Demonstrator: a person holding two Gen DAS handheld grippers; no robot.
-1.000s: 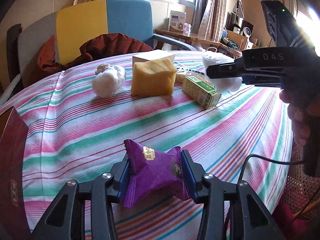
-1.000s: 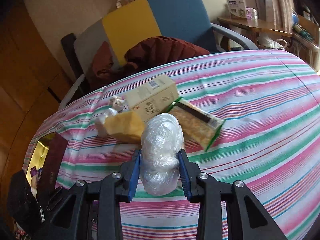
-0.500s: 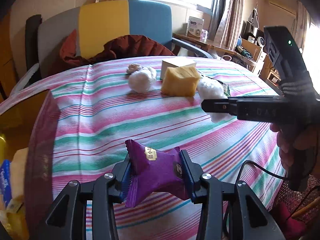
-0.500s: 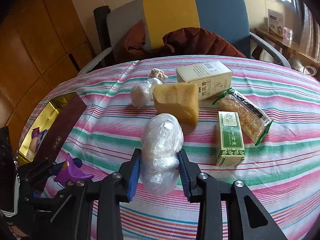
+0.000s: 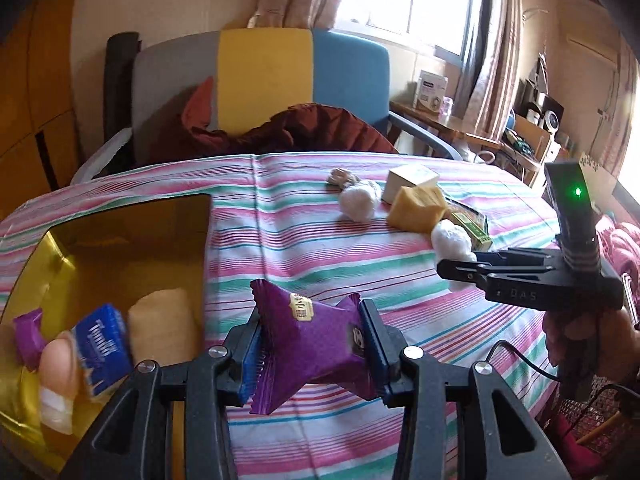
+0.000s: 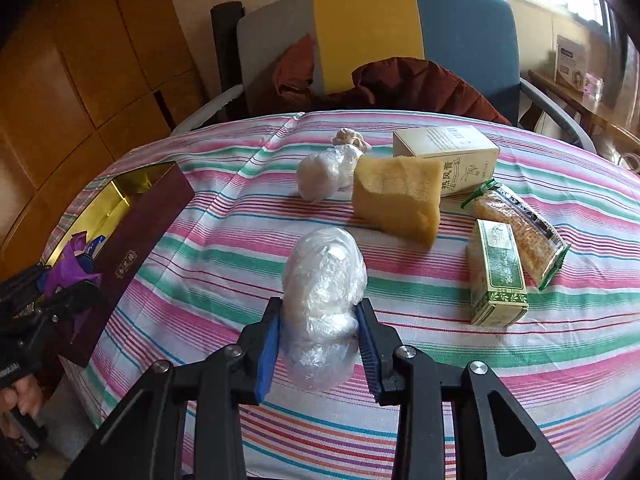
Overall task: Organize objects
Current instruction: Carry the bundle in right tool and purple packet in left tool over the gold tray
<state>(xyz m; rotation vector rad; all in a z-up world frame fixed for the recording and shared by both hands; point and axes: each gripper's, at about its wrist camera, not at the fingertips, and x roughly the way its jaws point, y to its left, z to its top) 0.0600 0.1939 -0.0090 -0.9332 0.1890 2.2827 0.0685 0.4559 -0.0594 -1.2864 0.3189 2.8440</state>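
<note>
Left gripper (image 5: 310, 350): you have it clamped on a purple snack packet (image 5: 310, 338), pinched between both blue pads and held above the striped tablecloth (image 5: 280, 240).
Right gripper (image 6: 318, 344): closed around a white plastic-wrapped bundle (image 6: 322, 300), which stands up out of the jaws – lifted clear of the cloth.
Gift box (image 6: 132, 240): maroon outside, gold inside, lying open at your left edge of the table; your left gripper sits just beside it.
Box contents: a blue packet (image 5: 104, 344), a small purple packet (image 5: 28, 338) and a pale roll (image 5: 162, 328) lie in the near end – blurred, so no finer detail.
On the cloth: a yellow sponge (image 6: 396, 200) near the middle, a second wrapped bundle (image 6: 326, 174) just left of it, and a cream carton (image 6: 448, 158) touching the sponge's far side.
Right side: a green box (image 6: 498, 278) lies beside a clear pack of crackers (image 6: 520, 228).
Behind the table: a grey, yellow and blue chair (image 6: 380, 40) with a dark red jacket (image 6: 420, 86) on it.
</note>
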